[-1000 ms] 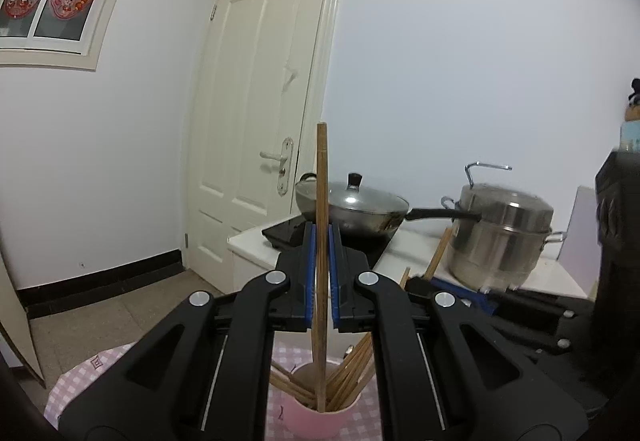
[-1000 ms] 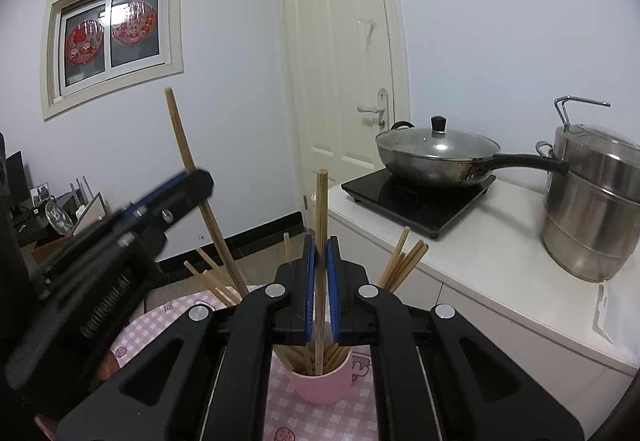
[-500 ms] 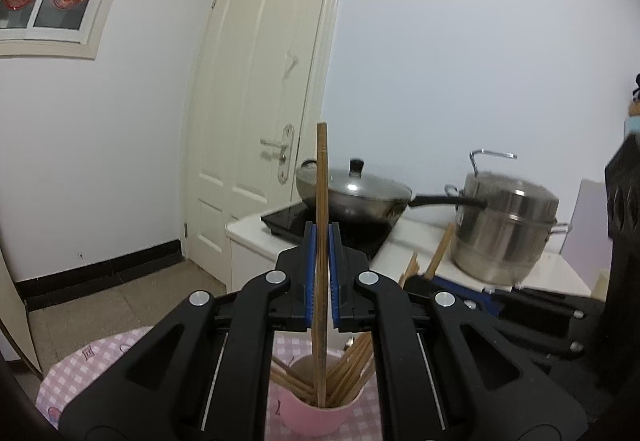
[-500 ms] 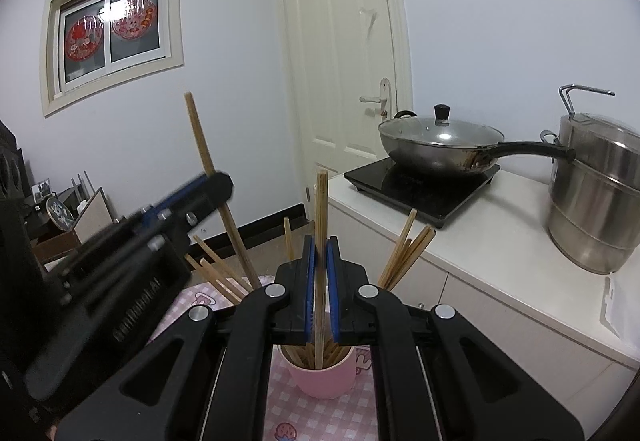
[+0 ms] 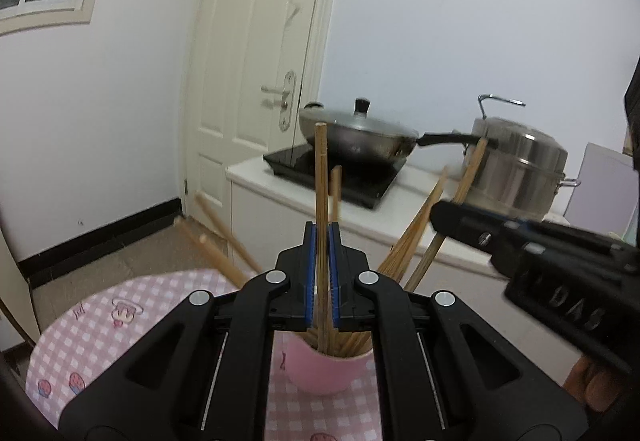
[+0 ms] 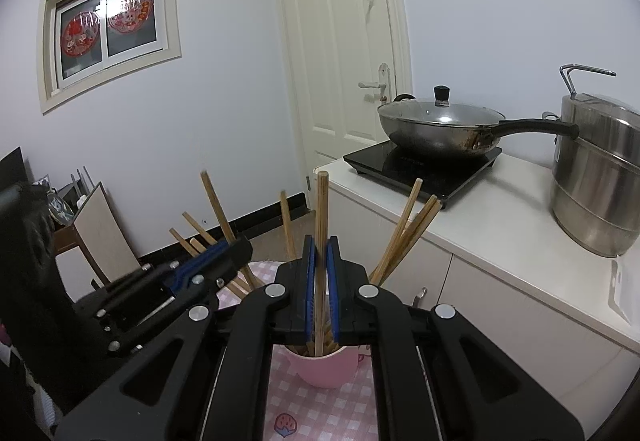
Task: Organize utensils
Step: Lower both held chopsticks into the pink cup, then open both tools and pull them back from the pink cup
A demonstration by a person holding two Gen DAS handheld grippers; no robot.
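Note:
A pink cup stands on the pink checked tablecloth and holds several wooden chopsticks. My left gripper stands over the cup; its blue pads have parted slightly around one upright chopstick, whose lower end is inside the cup. My right gripper is just above the same cup, pads slightly apart around another upright chopstick that reaches into the cup. Each gripper shows in the other's view, the right and the left.
A white counter behind the table carries a black induction hob with a lidded wok and a steel steamer pot. A white door is behind. Small furniture stands at far left.
Both grippers have come down toward the cup, and both chopsticks now reach deeper into it. The pads of both grippers have opened slightly around their chopsticks.

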